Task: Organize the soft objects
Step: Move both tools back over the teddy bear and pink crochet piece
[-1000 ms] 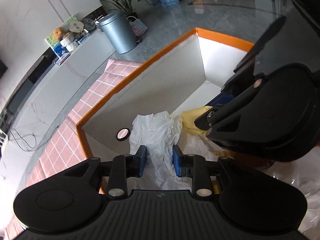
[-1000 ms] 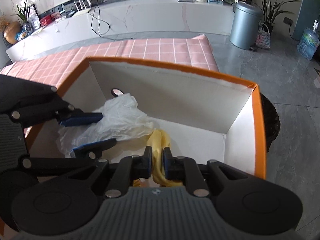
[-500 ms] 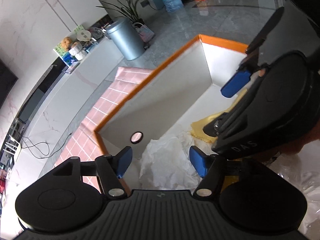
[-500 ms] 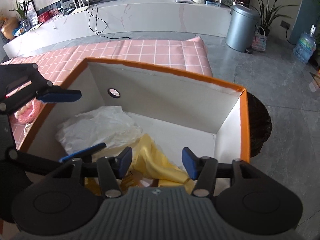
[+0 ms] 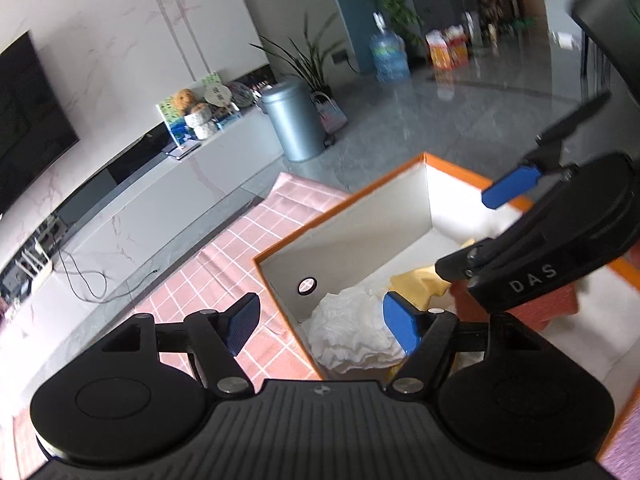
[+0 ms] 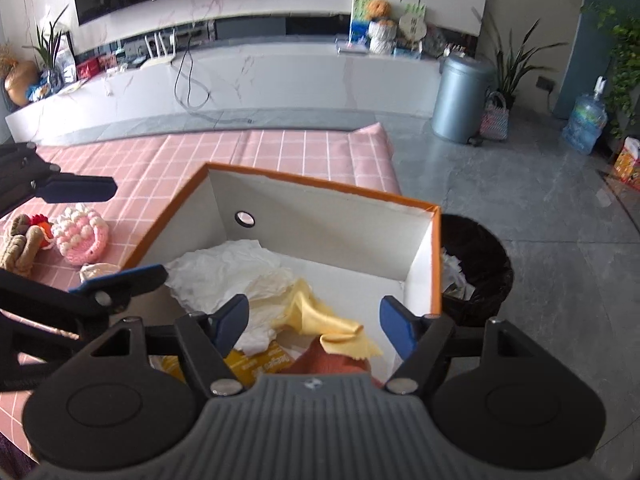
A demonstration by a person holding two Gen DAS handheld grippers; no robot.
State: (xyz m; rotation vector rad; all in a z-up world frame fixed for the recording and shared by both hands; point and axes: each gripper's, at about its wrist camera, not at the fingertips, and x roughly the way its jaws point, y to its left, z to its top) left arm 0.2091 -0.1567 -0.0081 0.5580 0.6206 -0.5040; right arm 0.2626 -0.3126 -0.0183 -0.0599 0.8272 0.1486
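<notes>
Both tongs were spread wide and held nothing. In the left wrist view the left gripper point(image 5: 320, 322) hung above the near corner of the orange-rimmed box point(image 5: 344, 200), its two blue pads far apart, one over the pink checked tablecloth point(image 5: 224, 264) and the other over the box interior. The right gripper point(image 6: 314, 318) was likewise spread over the box, its pads straddling the contents without touching them.

The soft things lay inside the white-walled box. The crumpled white plastic bag point(image 6: 224, 268) sat toward 10 o'clock in the right wrist view, below the round hole point(image 6: 245, 219) in the box wall. The yellow cloth point(image 6: 320, 316) lay just beside it toward the centre, overlapping a rust-red fabric point(image 6: 328, 362) at 6 o'clock. A yellow printed packet point(image 6: 260, 364) showed at 7 o'clock, partly hidden by the gripper body.

Outside the box, at 9 o'clock in the right wrist view, a pink and white crocheted cake point(image 6: 82, 234) rested on the tablecloth, touching a brown knitted toy point(image 6: 20, 244). A black waste bin point(image 6: 476, 264) stood just beside the box at 3 o'clock, and a grey pedal bin point(image 6: 460, 98) stood well apart at 1 o'clock.
</notes>
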